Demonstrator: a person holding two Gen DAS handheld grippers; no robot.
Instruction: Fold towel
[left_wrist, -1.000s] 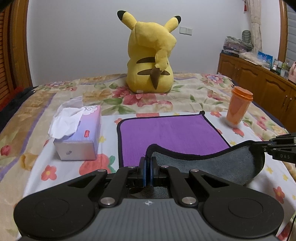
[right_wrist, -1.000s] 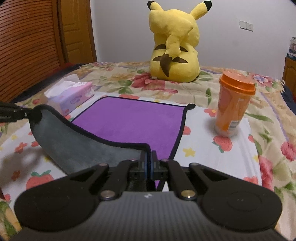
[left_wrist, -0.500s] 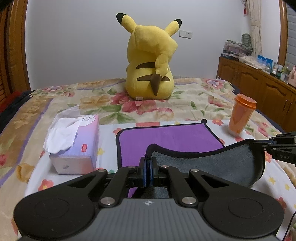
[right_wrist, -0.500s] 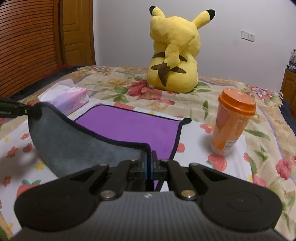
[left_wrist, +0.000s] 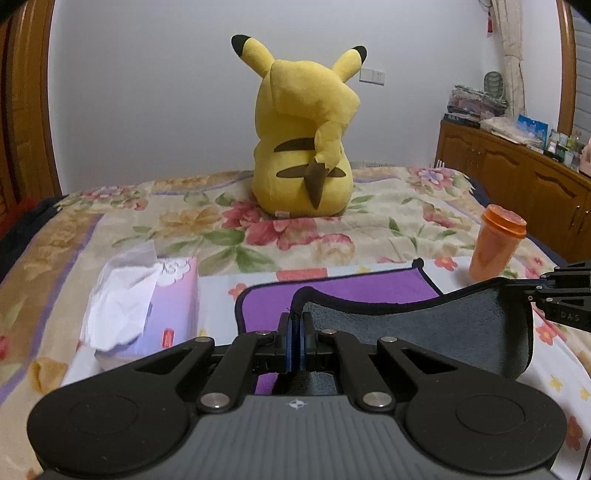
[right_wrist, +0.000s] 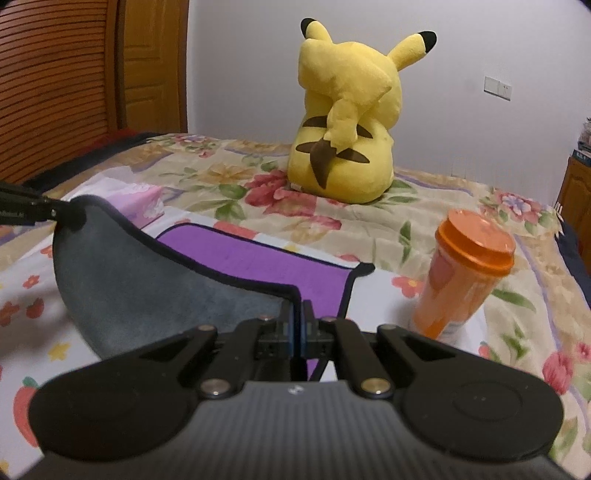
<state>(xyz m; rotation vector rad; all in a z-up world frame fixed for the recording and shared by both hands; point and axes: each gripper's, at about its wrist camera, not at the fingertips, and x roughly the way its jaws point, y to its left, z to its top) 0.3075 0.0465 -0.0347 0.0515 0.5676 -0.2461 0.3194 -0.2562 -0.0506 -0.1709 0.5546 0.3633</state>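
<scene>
A towel (left_wrist: 424, 325), purple on top, grey underneath, black-edged, lies on the flowered bed with its near edge lifted and curled forward, grey side showing. My left gripper (left_wrist: 294, 325) is shut on the towel's near left corner. My right gripper (right_wrist: 297, 314) is shut on the near right corner. The towel (right_wrist: 155, 291) sags between them above the flat purple part (right_wrist: 266, 262). Each gripper shows in the other's view, the right gripper (left_wrist: 532, 290) at the right edge, the left gripper (right_wrist: 55, 212) at the left edge.
A yellow Pikachu plush (left_wrist: 306, 147) sits behind the towel. A tissue box (left_wrist: 147, 306) stands left of it. An orange lidded cup (right_wrist: 465, 280) stands right of it. A wooden sideboard (left_wrist: 517, 184) lines the right wall, a wooden door (right_wrist: 74, 74) the left.
Both grippers have carried the lifted near edge forward over the towel, toward the plush. Less purple shows beyond the grey fold. Both stay shut.
</scene>
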